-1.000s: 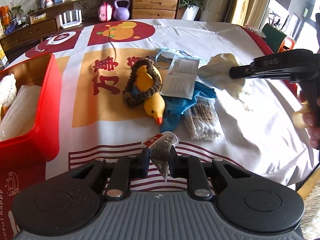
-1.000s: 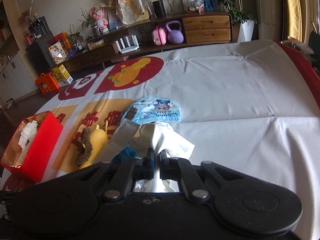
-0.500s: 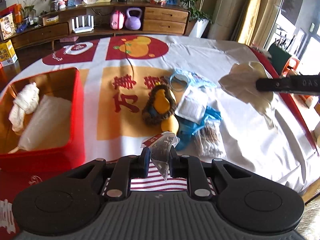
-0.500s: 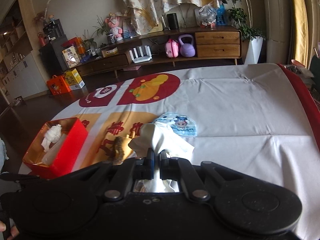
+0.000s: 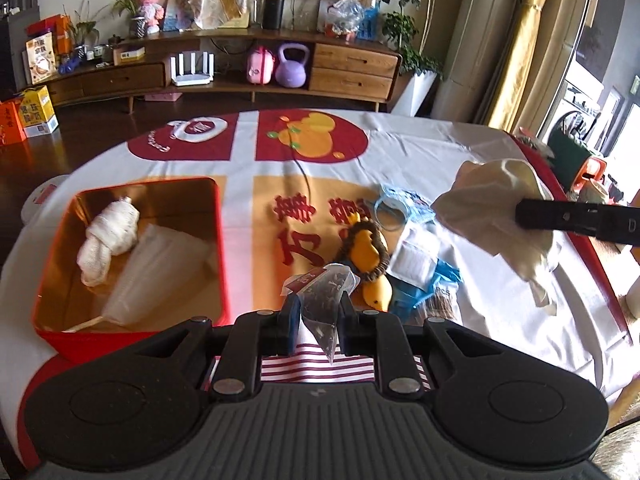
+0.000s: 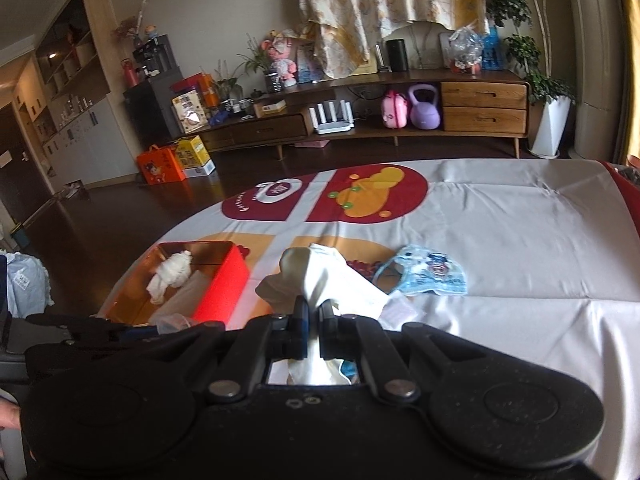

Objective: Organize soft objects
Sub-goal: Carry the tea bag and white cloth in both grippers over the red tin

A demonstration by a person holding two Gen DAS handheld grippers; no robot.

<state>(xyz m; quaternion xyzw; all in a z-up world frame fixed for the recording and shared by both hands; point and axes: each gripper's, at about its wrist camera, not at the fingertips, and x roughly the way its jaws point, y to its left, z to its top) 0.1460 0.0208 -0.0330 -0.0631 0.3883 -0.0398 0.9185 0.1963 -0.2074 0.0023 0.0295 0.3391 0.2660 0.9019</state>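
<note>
My left gripper (image 5: pixel 316 312) is shut on a clear pyramid tea bag (image 5: pixel 326 300) and holds it above the table's near edge, right of the red box (image 5: pixel 132 324). The box holds a white rolled cloth (image 5: pixel 110 236) and a clear bag (image 5: pixel 156 272). My right gripper (image 6: pixel 314 316) is shut on a cream cloth (image 6: pixel 320 276) in the air; it also shows in the left wrist view (image 5: pixel 496 208). The red box also shows in the right wrist view (image 6: pixel 224 284), to the left of that cloth.
On the tablecloth lie a yellow duck toy with a brown ring (image 5: pixel 366 252), a blue child's face mask (image 6: pixel 428 276), a white packet (image 5: pixel 414 256), blue cloth (image 5: pixel 440 280) and a cotton swab pack (image 5: pixel 442 304). A sideboard (image 5: pixel 240 68) stands behind the table.
Both grippers have risen and pulled back, each with its item still held. The red box now shows in full at the left, and the cream cloth hangs higher above the table.
</note>
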